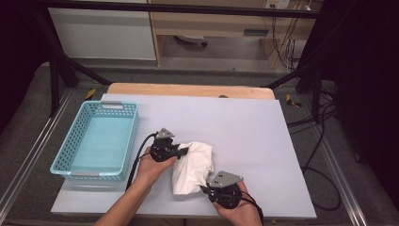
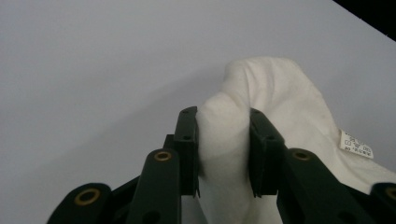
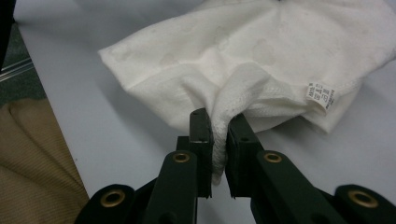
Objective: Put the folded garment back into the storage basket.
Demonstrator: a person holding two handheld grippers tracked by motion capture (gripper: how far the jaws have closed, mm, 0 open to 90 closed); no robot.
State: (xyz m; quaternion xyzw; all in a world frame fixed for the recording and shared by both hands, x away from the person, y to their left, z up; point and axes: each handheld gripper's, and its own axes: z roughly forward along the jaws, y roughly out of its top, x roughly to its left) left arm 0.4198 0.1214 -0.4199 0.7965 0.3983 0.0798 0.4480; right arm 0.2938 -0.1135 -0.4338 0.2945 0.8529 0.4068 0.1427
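I have both grippers clamped on the white cloth (image 1: pixel 193 165) on the counter (image 1: pixel 244 127): left gripper (image 2: pixel 223 140) on a thick fold, right gripper (image 3: pixel 219 135) pinching its edge.

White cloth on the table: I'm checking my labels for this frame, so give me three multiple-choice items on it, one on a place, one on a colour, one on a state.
1. Where does the basket stand relative to the white cloth?
A. to its left in the high view
B. to its right in the high view
C. on top of it

2. What colour is the basket?
A. red
B. light blue
C. black

3. How does the right gripper meet the cloth?
A. open, well clear of it
B. resting on the basket
C. shut on a fold of it

Answers: 1 A, it sits at the table's left side. 2 B, its lattice walls are light blue. 3 C, the fingers pinch the hemmed edge.
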